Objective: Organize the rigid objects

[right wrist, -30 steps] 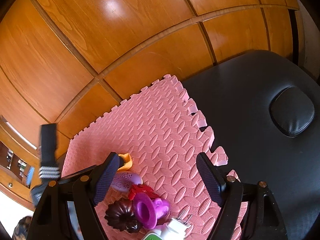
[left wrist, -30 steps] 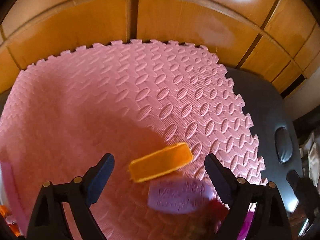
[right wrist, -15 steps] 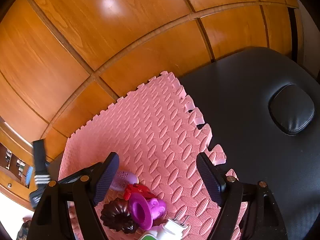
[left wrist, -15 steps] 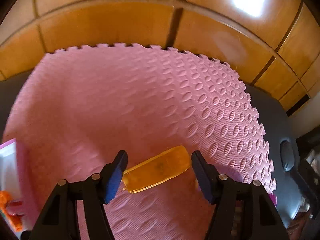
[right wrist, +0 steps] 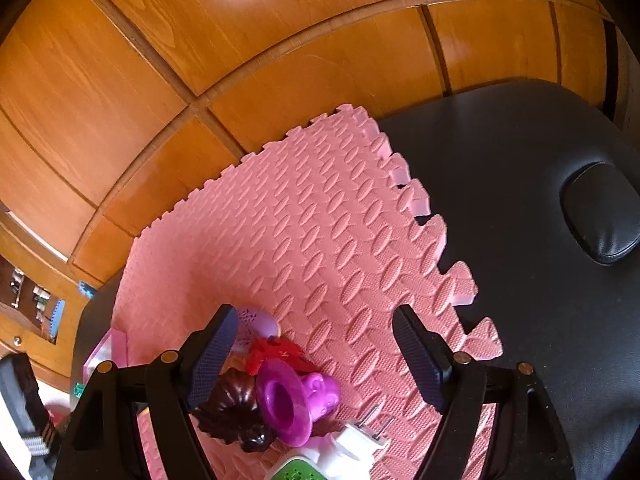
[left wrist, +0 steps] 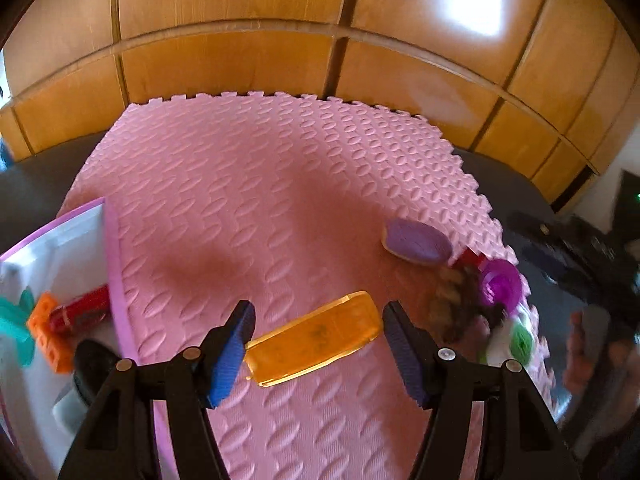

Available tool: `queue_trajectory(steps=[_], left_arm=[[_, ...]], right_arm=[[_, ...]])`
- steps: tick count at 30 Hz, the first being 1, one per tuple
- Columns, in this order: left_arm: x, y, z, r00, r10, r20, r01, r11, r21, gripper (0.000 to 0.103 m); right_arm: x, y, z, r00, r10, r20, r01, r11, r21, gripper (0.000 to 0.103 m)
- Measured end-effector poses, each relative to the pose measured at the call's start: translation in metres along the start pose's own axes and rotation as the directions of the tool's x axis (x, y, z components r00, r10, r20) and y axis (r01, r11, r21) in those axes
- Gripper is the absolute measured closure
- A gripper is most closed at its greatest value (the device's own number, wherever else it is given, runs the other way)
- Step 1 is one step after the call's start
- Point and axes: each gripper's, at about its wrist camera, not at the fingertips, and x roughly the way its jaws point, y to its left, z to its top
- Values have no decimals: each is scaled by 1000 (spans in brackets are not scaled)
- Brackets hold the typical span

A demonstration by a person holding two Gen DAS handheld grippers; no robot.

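Pink foam mat (left wrist: 280,184) lies under both my hands; my left gripper (left wrist: 316,344) is clamped end to end on the orange block (left wrist: 316,340), its long axis spanning the jaws, with the white bin (left wrist: 72,240) close to its left. My right gripper (right wrist: 316,356) hangs with jaws apart, holding nothing, above the toy pile (right wrist: 276,392).

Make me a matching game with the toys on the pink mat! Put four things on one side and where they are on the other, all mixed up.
Things:
1. orange block
2. purple oval
3. orange cube toy
4. white plug

Places:
A. inside the pink-rimmed bin
B. lying alone on the pink mat, near its jagged edge
C. between the left gripper pads
D. beside the magenta cup, below the open right gripper

Pairs: 1-C, 2-B, 3-A, 4-D
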Motion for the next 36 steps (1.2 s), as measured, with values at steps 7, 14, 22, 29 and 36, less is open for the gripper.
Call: queue_trajectory(steps=[7,14,22,29,36], left_arm=[[-46,1,-21,997,-22,74,19,999,47,36],[-69,17,-42,995,-52,82,50,998,24,36],[-99,42,-54,989,-69,129,71,997,-15,36],[-121,74,-58,984,-51,170,63,995,-71,36],[-133,119,-74,982,20,186,12,986,-165,36]], right_arm=[[11,26,-9,997,47,-58,-54,992,-110,22],[32,56,-13,990,-28,-135,-6,968,-250,22],[77,114,-11,940,-238,-243,66,829,-555,22],[114,124,-24,877,-395,-275,114,726,-678,69],[121,144,-35,894,-390,-218,150,721,-677,76]])
